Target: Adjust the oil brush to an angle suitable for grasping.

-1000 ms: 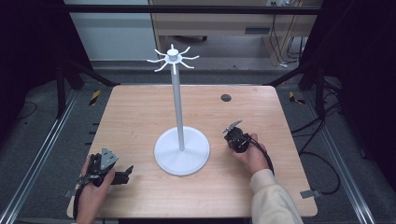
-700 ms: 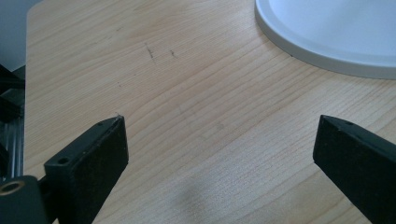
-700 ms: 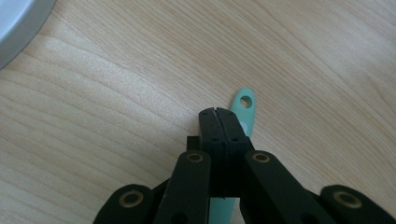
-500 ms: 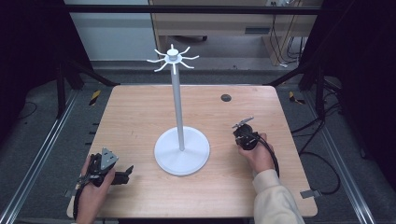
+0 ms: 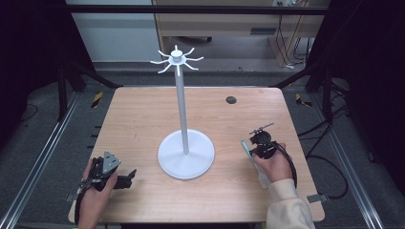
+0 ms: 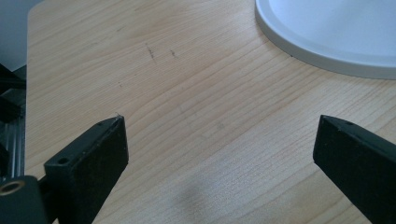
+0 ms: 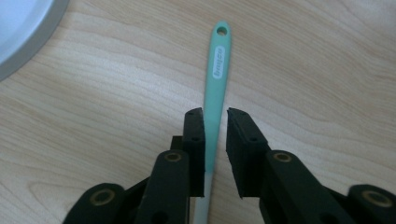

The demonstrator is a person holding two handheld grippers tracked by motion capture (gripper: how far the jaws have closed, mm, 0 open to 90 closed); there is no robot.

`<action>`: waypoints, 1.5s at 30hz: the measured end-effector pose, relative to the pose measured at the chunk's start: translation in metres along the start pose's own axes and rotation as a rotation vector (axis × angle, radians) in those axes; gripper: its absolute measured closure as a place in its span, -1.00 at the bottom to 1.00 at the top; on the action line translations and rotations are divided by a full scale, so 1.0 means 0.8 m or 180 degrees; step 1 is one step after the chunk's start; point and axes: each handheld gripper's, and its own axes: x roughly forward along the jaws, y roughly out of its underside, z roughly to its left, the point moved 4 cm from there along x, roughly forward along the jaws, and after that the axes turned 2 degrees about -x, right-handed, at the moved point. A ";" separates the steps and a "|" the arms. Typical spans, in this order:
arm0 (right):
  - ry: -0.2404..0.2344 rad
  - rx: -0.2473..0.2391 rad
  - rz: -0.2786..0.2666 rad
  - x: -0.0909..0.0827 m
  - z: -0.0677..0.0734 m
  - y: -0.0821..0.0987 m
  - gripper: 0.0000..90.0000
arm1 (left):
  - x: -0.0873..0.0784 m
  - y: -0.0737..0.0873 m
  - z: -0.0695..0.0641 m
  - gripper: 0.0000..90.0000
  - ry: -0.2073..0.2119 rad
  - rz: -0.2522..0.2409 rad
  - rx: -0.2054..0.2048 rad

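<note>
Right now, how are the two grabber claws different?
The left gripper has its jaws spread wide with only bare table between them; the right gripper has its jaws nearly together around a mint-green handle. The left sits near the table's front left corner, the right on the right side. Both are black and hand-held.

Grey floor (image 5: pixel 43 143), wooden cabinet (image 5: pixel 215 21) behind, dark surroundings

white stand (image 5: pixel 186 151) mid-table | left gripper (image 5: pixel 125 178) front-left | right gripper (image 5: pixel 254 153) beside stand
</note>
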 end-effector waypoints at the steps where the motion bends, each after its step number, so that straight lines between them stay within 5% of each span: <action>1: -0.0004 0.0029 0.0031 0.000 0.000 0.001 0.66 | 0.000 0.000 0.000 -0.94 -0.0001 0.0001 0.0000; 8: -0.0020 0.0035 0.0228 0.002 0.002 0.009 0.47 | 0.000 0.000 -0.001 -0.94 0.0008 0.0005 0.0001; 21: -0.0066 -0.0022 0.0460 0.013 0.004 0.018 0.51 | 0.001 0.000 -0.002 -0.94 0.0023 0.0015 0.0016; 45: -0.0123 0.0047 0.0560 0.021 0.002 0.021 0.69 | 0.001 0.000 -0.003 -0.94 0.0031 0.0015 0.0024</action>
